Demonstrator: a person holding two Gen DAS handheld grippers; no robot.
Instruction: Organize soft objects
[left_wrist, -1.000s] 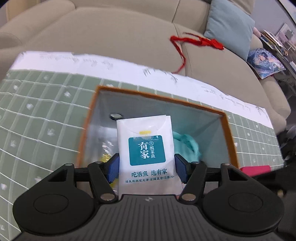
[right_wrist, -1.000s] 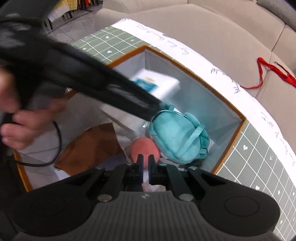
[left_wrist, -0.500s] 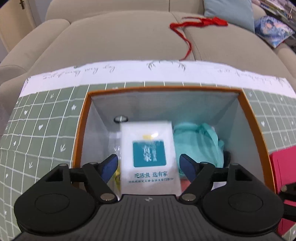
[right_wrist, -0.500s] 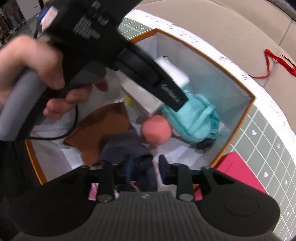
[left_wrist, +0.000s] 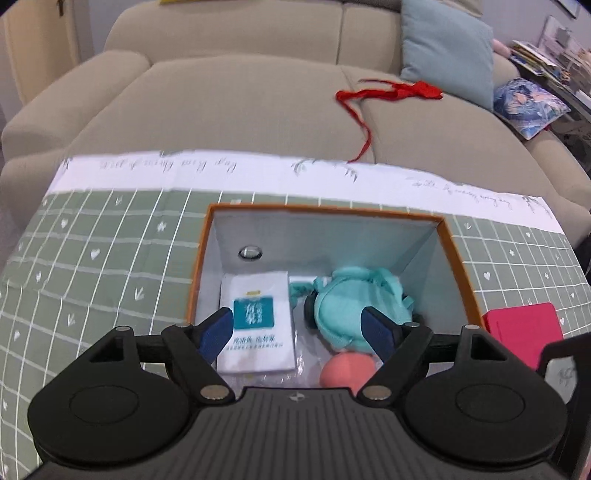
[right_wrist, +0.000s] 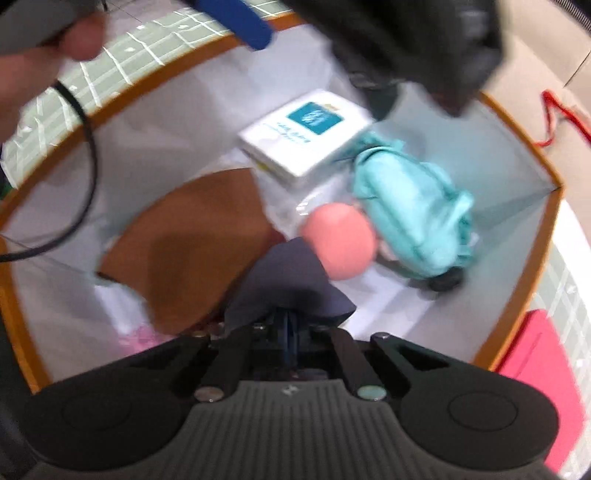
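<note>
Left wrist view: my left claw (left_wrist: 297, 332) hangs released above the orange-rimmed white box (left_wrist: 325, 210) in mid-frame, with nothing between its blue pads. Lower centre, a white tissue pack with a teal label (left_wrist: 256, 325) lies flat beside a teal plush toy (left_wrist: 351, 302) and a pink ball (left_wrist: 345, 373). My right claw (right_wrist: 290, 334) is clenched on a dark blue cloth (right_wrist: 288, 284) (blurred) at lower centre.

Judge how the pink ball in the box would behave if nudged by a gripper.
The pink ball is round and looks smooth, so it would probably roll. It lies against the teal plush, which may stop it on that side. It seems light and soft, though the blur leaves that uncertain.
</note>
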